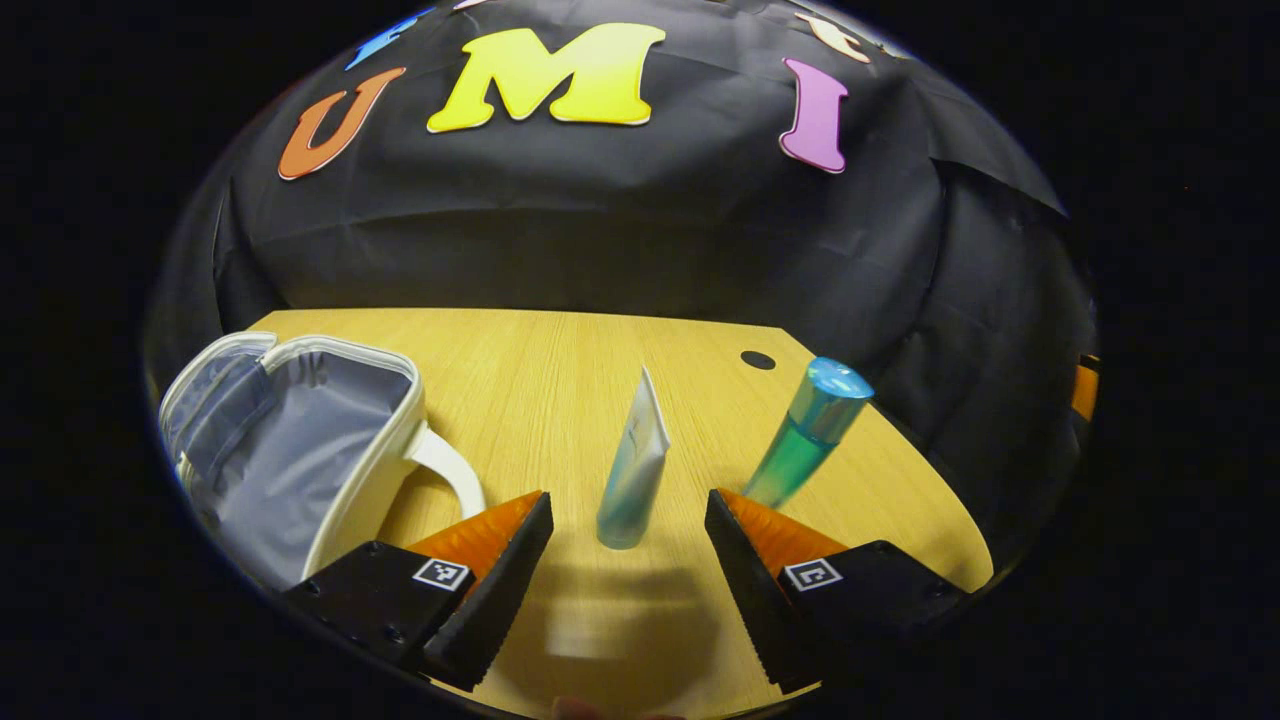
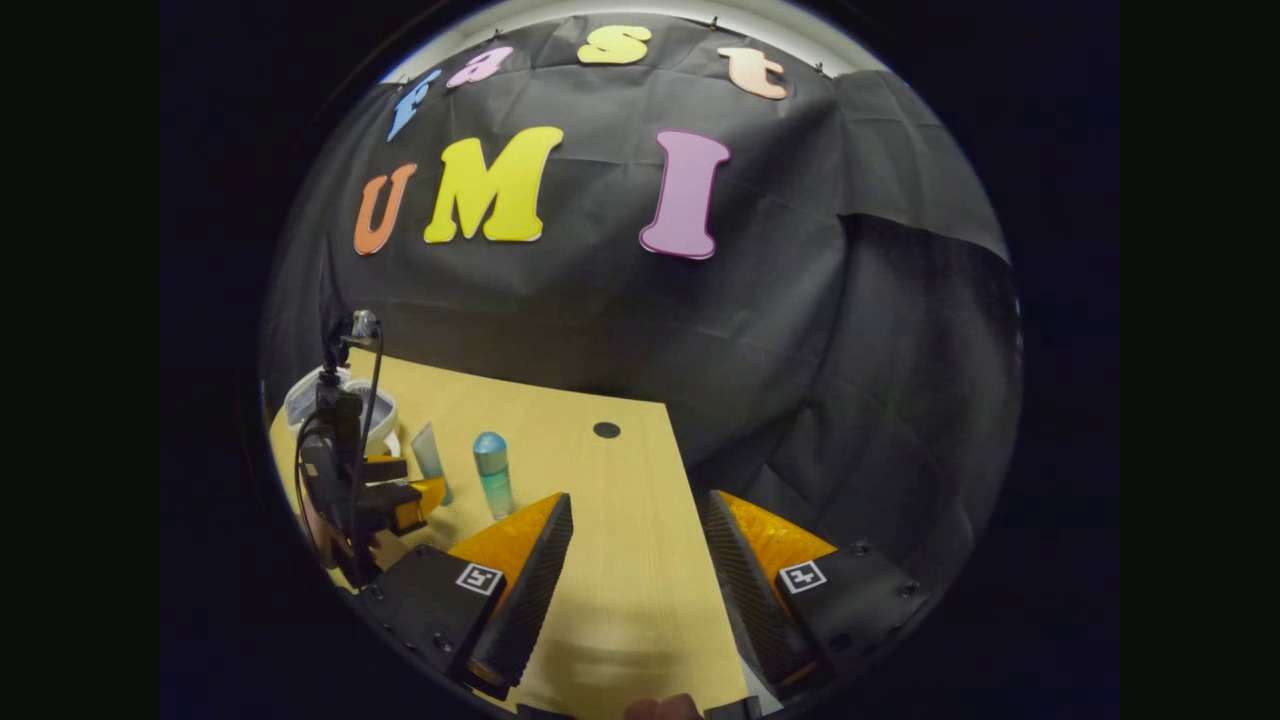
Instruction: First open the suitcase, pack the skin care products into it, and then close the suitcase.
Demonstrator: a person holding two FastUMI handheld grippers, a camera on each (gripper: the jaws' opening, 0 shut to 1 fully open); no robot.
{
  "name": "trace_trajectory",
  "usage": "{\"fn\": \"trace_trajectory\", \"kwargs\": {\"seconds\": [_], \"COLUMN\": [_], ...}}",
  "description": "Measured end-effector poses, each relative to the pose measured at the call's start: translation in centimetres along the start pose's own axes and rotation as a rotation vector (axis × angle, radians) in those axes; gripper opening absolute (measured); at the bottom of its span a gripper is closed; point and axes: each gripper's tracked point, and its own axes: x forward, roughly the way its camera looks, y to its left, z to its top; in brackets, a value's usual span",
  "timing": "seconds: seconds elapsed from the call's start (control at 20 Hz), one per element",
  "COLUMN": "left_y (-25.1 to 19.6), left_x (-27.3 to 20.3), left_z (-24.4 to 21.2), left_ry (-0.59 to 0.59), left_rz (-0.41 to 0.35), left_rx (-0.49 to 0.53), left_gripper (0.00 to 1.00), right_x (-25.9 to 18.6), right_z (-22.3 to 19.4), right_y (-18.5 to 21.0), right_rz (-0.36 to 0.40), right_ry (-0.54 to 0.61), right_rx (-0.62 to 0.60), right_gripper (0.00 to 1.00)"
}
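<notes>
Looking down your left gripper (image 1: 628,520), you had the fingers spread wide with nothing between the pads yet. The tube (image 1: 633,470) stood cap-down on the desk (image 1: 560,380), right on the line between the two fingers but just past their tips, not touching either. The green bottle with the blue cap (image 1: 808,432) leaned just beyond the right-hand finger. The suitcase (image 1: 290,450), really a small white pouch with a grey lining, sat unzipped off to the left. Couldn't read any brand or print on the tube or bottle. Your right gripper (image 2: 637,530) hung fingers apart over the desk edge, well away from the products.
</notes>
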Motion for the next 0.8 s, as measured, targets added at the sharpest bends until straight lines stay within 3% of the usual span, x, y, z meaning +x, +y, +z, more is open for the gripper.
{"fn": "trace_trajectory", "kwargs": {"seconds": [0.3, 0.4, 0.5, 0.6, 0.65, 0.8], "left_y": [1.5, 1.6, 1.7, 1.9, 1.9, 1.7], "left_x": [2.6, 2.8, 3.0, 2.9, 2.6, 1.8], "left_z": [-0.9, -1.0, -0.9, -0.9, -0.9, -0.1], "left_ry": [0.042, 0.04, 0.038, 0.041, 0.046, 0.021], "left_rz": [0.051, 0.055, 0.058, 0.058, 0.054, 0.026], "left_rx": [0.004, 0.01, 0.018, 0.019, 0.017, -0.003], "left_gripper": [0.87, 0.75, 0.57, 0.5, 0.41, 0.38], "right_x": [1.8, 2.2, 2.5, 2.6, 2.6, 2.6], "right_z": [0.2, 0.6, 1.1, 1.7, 1.9, 2.1], "right_y": [-0.1, 0.2, 0.7, 1.3, 1.5, 2.2], "right_rz": [0.018, 0.031, 0.048, 0.07, 0.077, 0.094], "right_ry": [0.021, 0.015, 0.011, -0.002, -0.009, -0.015], "right_rx": [-0.003, -0.008, -0.017, -0.032, -0.034, -0.042], "right_gripper": [0.81, 0.81, 0.81, 0.81, 0.81, 0.81]}}
